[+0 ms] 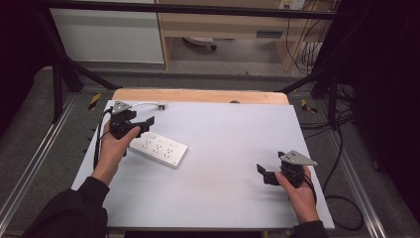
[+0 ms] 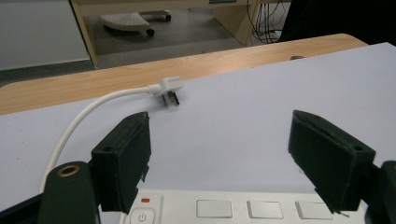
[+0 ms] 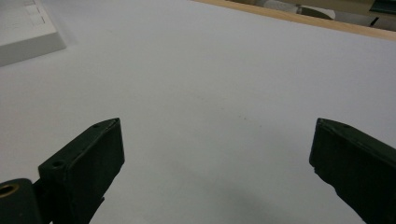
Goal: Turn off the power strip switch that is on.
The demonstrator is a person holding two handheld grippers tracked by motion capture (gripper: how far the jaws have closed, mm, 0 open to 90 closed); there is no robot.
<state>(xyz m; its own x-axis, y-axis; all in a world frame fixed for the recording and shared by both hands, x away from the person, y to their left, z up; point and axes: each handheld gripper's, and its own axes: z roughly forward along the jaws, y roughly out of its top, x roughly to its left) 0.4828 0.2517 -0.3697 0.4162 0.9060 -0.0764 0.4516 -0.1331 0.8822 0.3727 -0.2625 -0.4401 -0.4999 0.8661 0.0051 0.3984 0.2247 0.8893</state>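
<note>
A white power strip [image 1: 159, 148] lies flat on the left half of the white table top [image 1: 228, 139], its sockets facing up. Its white cable [image 2: 88, 114] curves to a plug [image 1: 162, 105] lying loose near the far edge. My left gripper [image 1: 146, 125] is open just above the strip's near-left end. In the left gripper view the strip [image 2: 243, 207] with its red-marked switch sits under the left gripper [image 2: 219, 154], and the plug [image 2: 169, 88] lies ahead. My right gripper [image 1: 264, 174] is open over bare table at the right, holding nothing. The right gripper [image 3: 215, 154] sees the strip's corner [image 3: 23, 32] far off.
A wooden strip [image 1: 198, 95] borders the table top at the far side. Black frame bars [image 1: 64, 74] stand at the back corners, and dark cables [image 1: 341, 163] trail off the right edge. Beyond the table are a wooden desk [image 1: 223, 25] and a white cabinet [image 1: 109, 34].
</note>
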